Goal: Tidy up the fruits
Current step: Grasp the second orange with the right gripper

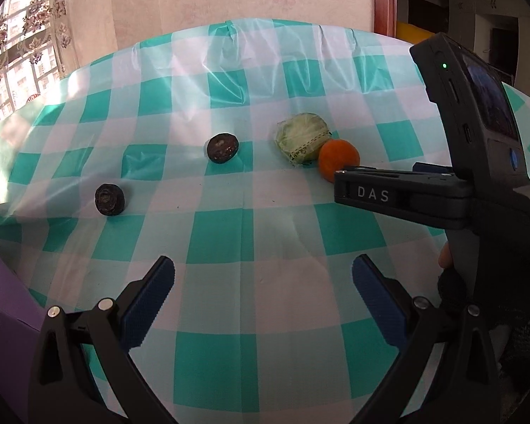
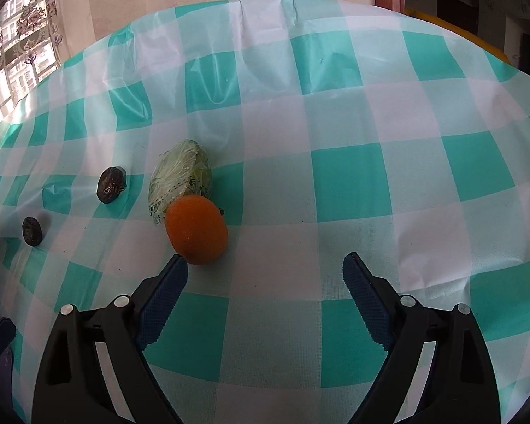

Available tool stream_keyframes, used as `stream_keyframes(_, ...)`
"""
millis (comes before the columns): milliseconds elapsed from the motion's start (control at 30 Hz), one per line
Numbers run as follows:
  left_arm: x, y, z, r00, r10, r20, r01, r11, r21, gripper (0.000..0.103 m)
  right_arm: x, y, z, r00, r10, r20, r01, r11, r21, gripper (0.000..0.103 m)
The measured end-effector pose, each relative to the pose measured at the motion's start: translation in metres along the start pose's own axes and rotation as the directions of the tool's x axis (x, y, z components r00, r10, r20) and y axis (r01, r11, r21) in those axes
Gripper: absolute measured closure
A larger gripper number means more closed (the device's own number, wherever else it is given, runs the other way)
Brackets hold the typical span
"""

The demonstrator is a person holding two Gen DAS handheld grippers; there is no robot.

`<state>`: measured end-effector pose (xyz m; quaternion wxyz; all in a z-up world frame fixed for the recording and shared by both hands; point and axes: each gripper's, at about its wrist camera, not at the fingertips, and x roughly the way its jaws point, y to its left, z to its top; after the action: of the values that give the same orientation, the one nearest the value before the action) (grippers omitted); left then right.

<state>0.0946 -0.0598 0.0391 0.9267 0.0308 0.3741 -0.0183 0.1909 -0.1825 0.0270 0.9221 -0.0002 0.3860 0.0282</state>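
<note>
An orange fruit point(image 1: 337, 157) point(image 2: 196, 229) lies on the checked tablecloth, touching a pale green fruit wrapped in plastic film point(image 1: 301, 136) point(image 2: 182, 176) behind it. Two dark round fruits point(image 1: 223, 147) point(image 1: 109, 199) lie apart further left; they also show in the right wrist view point(image 2: 111, 184) point(image 2: 31, 231). My left gripper point(image 1: 263, 275) is open and empty above bare cloth. My right gripper point(image 2: 265, 270) is open and empty; its left fingertip point(image 2: 178, 266) is just in front of the orange fruit. The right gripper's body point(image 1: 402, 196) reaches in from the right in the left wrist view.
The table point(image 2: 371, 113) is covered in a teal and white checked plastic cloth with creases. A wall stands behind it, a window with lace curtains point(image 1: 14, 46) at the left. A purple object point(image 1: 3, 314) sits at the table's left edge. A yellow object point(image 1: 411, 33) is at the back right.
</note>
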Motion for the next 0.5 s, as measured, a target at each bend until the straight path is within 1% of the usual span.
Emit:
stream_keyframes(133,0.011,0.005,0.006,1.0,-0.011,-0.022,0.011,1.0,-0.019,0.002,0.01,0.017,0.009,1.0,0.009,-0.012,-0.01,0.998,-0.066,0.017)
stream_keyframes(200,0.016,0.008,0.009,0.999,-0.003,-0.035,0.002,1.0,-0.027,0.002,0.013,0.022,0.009,1.0,0.009,-0.024,-0.011,0.996,-0.087,0.019)
stream_keyframes(233,0.017,0.008,0.01,0.999,0.0,-0.039,-0.001,1.0,-0.03,0.002,0.013,0.023,0.009,0.999,0.027,-0.029,-0.029,0.995,-0.091,0.025)
stream_keyframes(267,0.019,0.01,0.012,0.999,0.004,-0.041,-0.005,0.999,-0.033,0.002,0.013,0.023,0.008,0.998,0.051,-0.032,-0.054,0.995,-0.086,0.029)
stream_keyframes(300,0.021,0.011,0.013,0.999,0.011,-0.041,-0.012,0.999,-0.034,0.002,0.012,0.023,0.007,0.997,0.074,-0.035,-0.077,0.994,-0.077,0.037)
stream_keyframes(333,0.023,0.012,0.014,0.999,0.016,-0.041,-0.017,0.999,-0.036,0.002,0.011,0.023,0.005,0.995,0.095,-0.038,-0.097,0.993,-0.069,0.046)
stream_keyframes(367,0.024,0.013,0.015,0.999,0.019,-0.043,-0.021,0.999,-0.037,0.002,0.01,0.023,0.003,0.992,0.119,-0.042,-0.122,0.991,-0.064,0.05)
stream_keyframes(400,0.027,0.014,0.016,0.999,0.02,-0.048,-0.022,0.999,-0.041,0.002,0.008,0.022,0.001,0.989,0.139,-0.042,-0.142,0.988,-0.058,0.061)
stream_keyframes(433,0.029,0.015,0.017,0.998,0.019,-0.055,-0.022,0.999,-0.045,0.002,0.005,0.022,-0.001,0.988,0.152,-0.037,-0.153,0.987,-0.051,0.068)
stream_keyframes(500,0.034,0.017,0.018,0.997,0.017,-0.069,-0.021,0.998,-0.052,0.002,0.001,0.017,-0.004,0.99,0.136,-0.024,-0.136,0.991,-0.015,0.066)
